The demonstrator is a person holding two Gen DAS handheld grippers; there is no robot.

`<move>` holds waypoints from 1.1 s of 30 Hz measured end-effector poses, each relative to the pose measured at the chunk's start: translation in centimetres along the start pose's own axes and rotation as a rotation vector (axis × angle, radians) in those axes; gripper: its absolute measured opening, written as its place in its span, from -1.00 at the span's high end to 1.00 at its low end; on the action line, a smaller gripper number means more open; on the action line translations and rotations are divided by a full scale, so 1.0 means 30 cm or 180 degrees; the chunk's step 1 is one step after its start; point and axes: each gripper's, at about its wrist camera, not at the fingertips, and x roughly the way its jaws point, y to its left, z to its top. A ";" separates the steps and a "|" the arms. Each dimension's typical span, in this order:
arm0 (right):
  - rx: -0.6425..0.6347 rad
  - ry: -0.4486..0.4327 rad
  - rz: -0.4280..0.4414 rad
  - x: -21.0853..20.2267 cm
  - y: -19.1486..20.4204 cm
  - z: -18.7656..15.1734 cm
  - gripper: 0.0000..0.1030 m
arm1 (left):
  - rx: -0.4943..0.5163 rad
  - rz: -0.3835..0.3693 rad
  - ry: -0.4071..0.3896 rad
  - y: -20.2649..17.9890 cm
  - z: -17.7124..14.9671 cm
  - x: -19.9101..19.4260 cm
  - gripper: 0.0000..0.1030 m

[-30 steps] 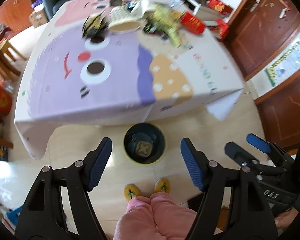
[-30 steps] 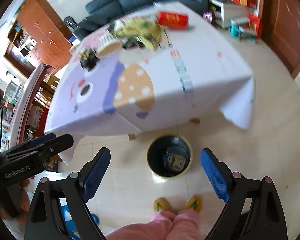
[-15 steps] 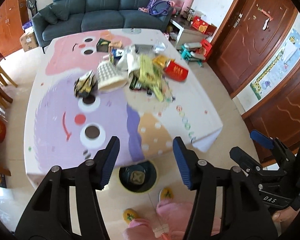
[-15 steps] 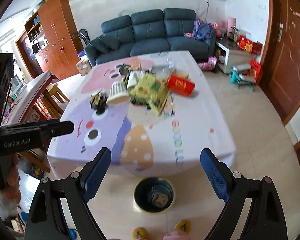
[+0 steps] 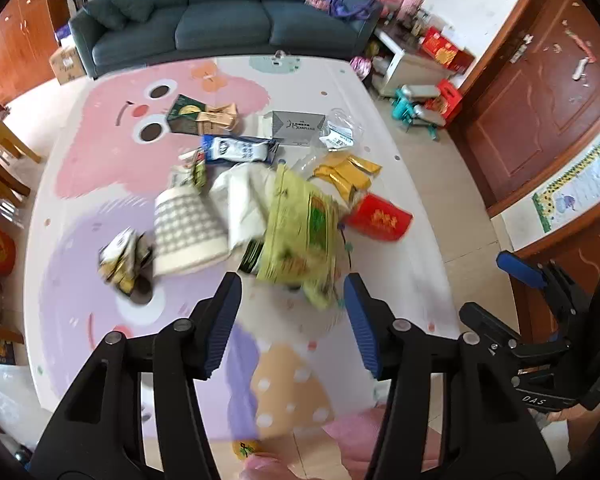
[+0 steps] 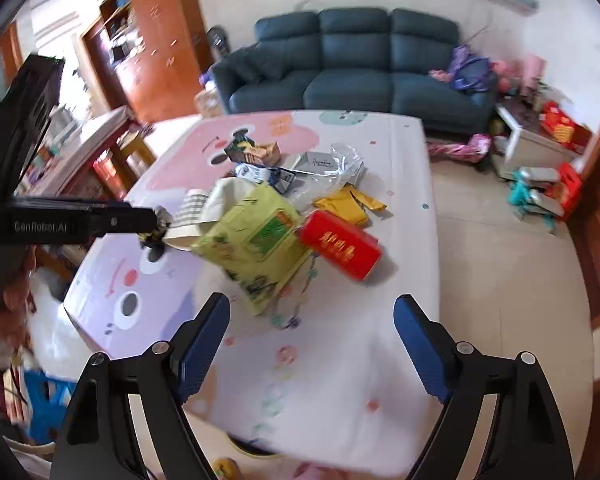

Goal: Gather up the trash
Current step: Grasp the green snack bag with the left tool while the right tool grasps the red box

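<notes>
Left gripper (image 5: 292, 312): jaws spread wide, nothing between them, hovering above the table. Right gripper (image 6: 312, 344): jaws spread wider, likewise empty, over bare tablecloth (image 6: 340, 360) near the front edge. Just beyond the left jaws lies the yellow-green snack bag (image 5: 300, 232), nearest piece of trash; it also sits ahead of the right jaws, slightly to their left. To its left, a white paper cup on its side (image 5: 186, 232), and further left a small crumpled wrapper (image 5: 122, 254). To the right of the bag, a red packet (image 5: 380, 218), close to the table's right edge. Beyond these: gold sachets (image 5: 350, 174), a blue-and-white pouch (image 5: 240, 150), a grey carton (image 5: 296, 128), clear plastic film (image 5: 340, 130), a dark green box (image 5: 186, 118). Progress, judged: early — the pile looks whole, neither gripper holds anything; nearly all the table trash is left. The bin is not clearly visible; only a rim-like shape shows below the table's front edge in the right view. Room: the near half of the cloth is open, so approach from the front is free. The items overlap; risk of dragging neighbours.
</notes>
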 end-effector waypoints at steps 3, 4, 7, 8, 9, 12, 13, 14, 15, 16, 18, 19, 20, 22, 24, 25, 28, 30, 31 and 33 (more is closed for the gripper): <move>-0.0198 0.0126 0.0156 0.123 -0.111 0.093 -0.67 | -0.0026 0.0069 0.0126 -0.026 0.086 0.105 0.12; -0.0249 0.0151 0.0172 0.157 -0.122 0.108 -0.67 | -0.0048 0.0088 0.0170 -0.027 0.110 0.142 0.12; -0.0484 0.0266 0.0218 0.288 -0.178 0.175 -0.67 | -0.0150 0.0162 0.0360 -0.017 0.173 0.260 0.12; -0.0558 0.0305 0.0248 0.330 -0.188 0.193 -0.67 | -0.0188 0.0182 0.0414 -0.004 0.183 0.288 0.12; -0.0648 0.0348 0.0305 0.370 -0.198 0.212 -0.67 | -0.0247 0.0184 0.0490 0.010 0.198 0.323 0.12; -0.0904 0.0413 0.0401 0.458 -0.185 0.232 -0.67 | -0.0376 0.0154 0.0634 0.045 0.220 0.387 0.12; -0.0965 0.0441 0.0404 0.479 -0.178 0.232 -0.67 | -0.0390 0.0135 0.0668 0.050 0.222 0.399 0.13; -0.1046 0.0508 0.0430 0.515 -0.178 0.235 -0.67 | -0.0394 0.0119 0.0707 0.053 0.227 0.414 0.13; -0.1089 0.0544 0.0451 0.536 -0.173 0.232 -0.67 | -0.0373 0.0101 0.0736 0.051 0.232 0.427 0.12; -0.1122 0.0559 0.0462 0.547 -0.163 0.223 -0.67 | -0.0343 0.0098 0.0759 0.047 0.239 0.437 0.12; -0.1211 0.0587 0.0441 0.591 -0.161 0.213 -0.67 | -0.0282 0.0148 0.0815 0.039 0.246 0.460 0.12; -0.1232 0.0596 0.0435 0.597 -0.157 0.206 -0.67 | -0.0265 0.0175 0.0850 0.037 0.249 0.472 0.12; -0.1251 0.0616 0.0442 0.614 -0.160 0.201 -0.67 | -0.0260 0.0184 0.0889 0.037 0.254 0.486 0.12; -0.1255 0.0643 0.0475 0.638 -0.174 0.190 -0.66 | -0.0270 0.0174 0.0938 0.037 0.261 0.506 0.12; -0.1257 0.0668 0.0498 0.668 -0.172 0.178 -0.48 | -0.0280 0.0163 0.0968 0.037 0.271 0.520 0.12; -0.1257 0.0691 0.0516 0.675 -0.168 0.172 -0.36 | -0.0281 0.0157 0.0986 0.037 0.274 0.527 0.12; -0.1225 0.0723 0.0562 0.677 -0.168 0.155 -0.26 | -0.0262 0.0139 0.1047 0.036 0.285 0.548 0.12; -0.1198 0.0716 0.0595 0.685 -0.177 0.156 -0.24 | -0.0210 0.0117 0.1111 0.028 0.290 0.566 0.12; -0.1196 0.0715 0.0602 0.673 -0.176 0.153 -0.22 | -0.0174 0.0112 0.1132 0.022 0.293 0.574 0.12; -0.1191 0.0717 0.0626 0.678 -0.181 0.155 -0.18 | -0.0097 0.0110 0.1165 0.010 0.301 0.589 0.12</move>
